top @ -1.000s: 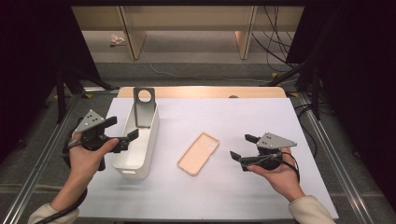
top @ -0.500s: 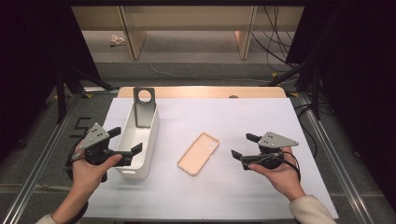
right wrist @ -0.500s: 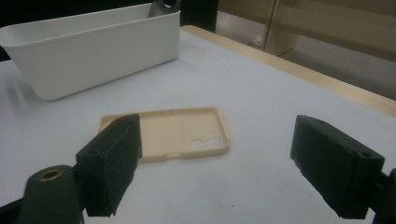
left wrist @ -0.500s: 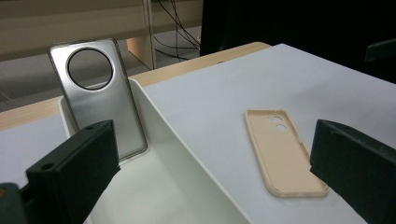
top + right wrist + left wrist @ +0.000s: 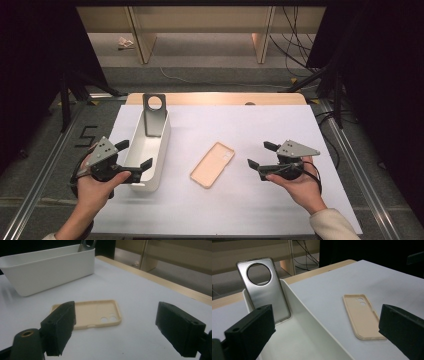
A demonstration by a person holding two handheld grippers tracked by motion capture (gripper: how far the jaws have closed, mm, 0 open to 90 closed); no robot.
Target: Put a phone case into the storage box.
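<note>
Lying just ahead of the right tool (image 5: 258, 155) (jaws apart): beige case (image 5: 212, 164).

White table (image 5: 280, 130): bin (image 5: 159, 150), case (image 5: 212, 164)

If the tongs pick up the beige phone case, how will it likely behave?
The beige phone case looks thin and hollow, so probably light and somewhat bendable. It lies flat with its open side up on the smooth table, so it may slide when pushed; its raised rim offers grip.
</note>
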